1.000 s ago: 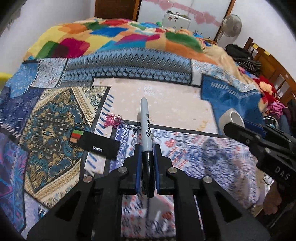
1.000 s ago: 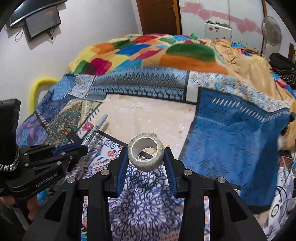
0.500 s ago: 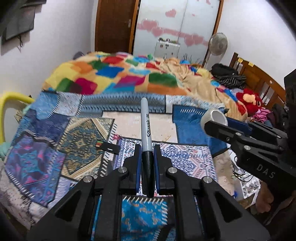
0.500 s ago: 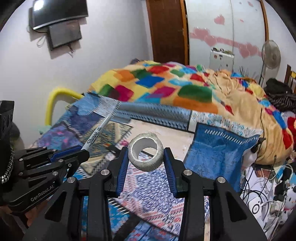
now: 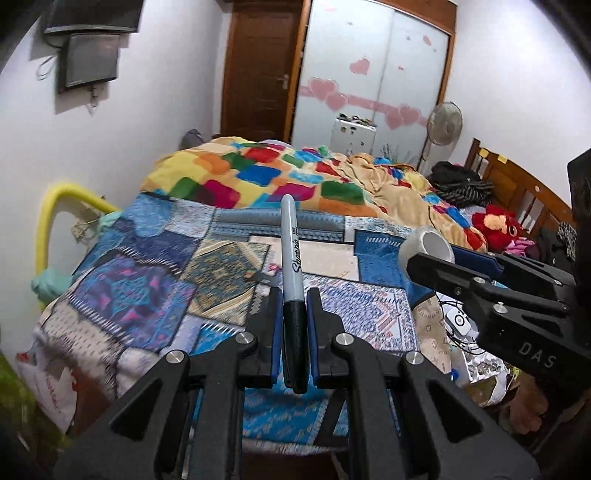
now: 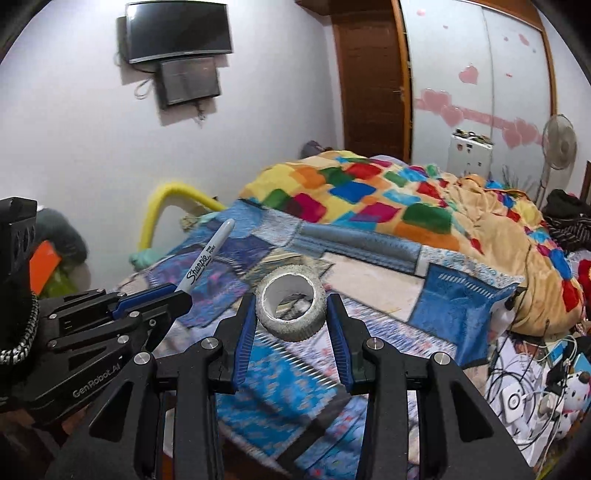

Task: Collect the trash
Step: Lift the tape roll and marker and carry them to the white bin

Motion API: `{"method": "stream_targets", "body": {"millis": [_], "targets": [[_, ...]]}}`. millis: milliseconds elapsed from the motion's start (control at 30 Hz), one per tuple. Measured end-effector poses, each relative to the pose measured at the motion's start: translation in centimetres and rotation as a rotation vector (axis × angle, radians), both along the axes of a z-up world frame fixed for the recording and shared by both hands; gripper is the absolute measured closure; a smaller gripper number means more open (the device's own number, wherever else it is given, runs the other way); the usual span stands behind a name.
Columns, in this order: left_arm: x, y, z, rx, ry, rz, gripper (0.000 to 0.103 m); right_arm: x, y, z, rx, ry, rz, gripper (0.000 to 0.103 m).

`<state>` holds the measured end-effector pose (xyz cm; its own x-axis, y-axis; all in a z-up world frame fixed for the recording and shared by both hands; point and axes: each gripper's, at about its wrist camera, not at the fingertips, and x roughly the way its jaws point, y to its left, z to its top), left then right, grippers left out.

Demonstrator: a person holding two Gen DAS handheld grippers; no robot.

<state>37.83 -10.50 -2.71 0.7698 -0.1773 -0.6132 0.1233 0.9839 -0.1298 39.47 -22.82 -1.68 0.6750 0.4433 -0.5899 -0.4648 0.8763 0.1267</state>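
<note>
- Both grippers are pulling up and back from the patchwork bedspread (image 5: 155,280); a second ago the cloth was filling each view, and now the wall, the TV (image 6: 177,31) and the wardrobe doors (image 5: 373,74) are showing above it.
- Clamped on a black Sharpie marker (image 5: 291,266), the left gripper (image 5: 293,325) is pinching the capped end between its blue pads while the grey barrel is pointing toward 12 o'clock. Gripping it low on the cap is keeping the long body in line with the fingers, so it is probably less likely to swing in transit.
- Closed on a used tape roll (image 6: 291,308), the right gripper (image 6: 291,325) is pressing its pads against the outer rim at 9 and 3 o'clock, with the hollow core facing the lens. Squeezing across the width suits a ring that offers no other flat faces.
- In the left wrist view the right gripper is sitting at 3 o'clock with the roll at its tip; in the right wrist view the left gripper is sitting at 9 o'clock, its marker slanting toward 1 o'clock.
- Both items are hanging in the air over the near edge of the bed, clear of the cloth.
- One small dark card (image 5: 258,277) is lying on the bedspread just behind the marker, so some collecting seems to be remaining.
- No bin is showing in either view, so the drop-off is likely lying behind or below.
</note>
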Motion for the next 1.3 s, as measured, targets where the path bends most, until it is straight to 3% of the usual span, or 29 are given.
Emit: {"method": "stream_targets", "body": {"millis": [200,633,1033,1300], "targets": [[-5.4,4.6,-0.4,-0.005,0.009,0.089,0.092,-3.9,3.4,-0.4,0.003,0.012,0.077,0.068],[-15.4,14.5,-5.0,-0.007,0.098,0.286,0.092,-10.6,12.5,-5.4,-0.04,0.126,0.265,0.068],[-20.7,20.5,-14.7,-0.066,0.297,0.416,0.092,-12.3,19.5,-13.7,-0.158,0.305,0.378,0.068],[-20.0,21.8,-23.0,-0.147,0.48,0.447,0.092,-11.1,22.9,-20.7,-0.263,0.471,0.41,0.068]]}}
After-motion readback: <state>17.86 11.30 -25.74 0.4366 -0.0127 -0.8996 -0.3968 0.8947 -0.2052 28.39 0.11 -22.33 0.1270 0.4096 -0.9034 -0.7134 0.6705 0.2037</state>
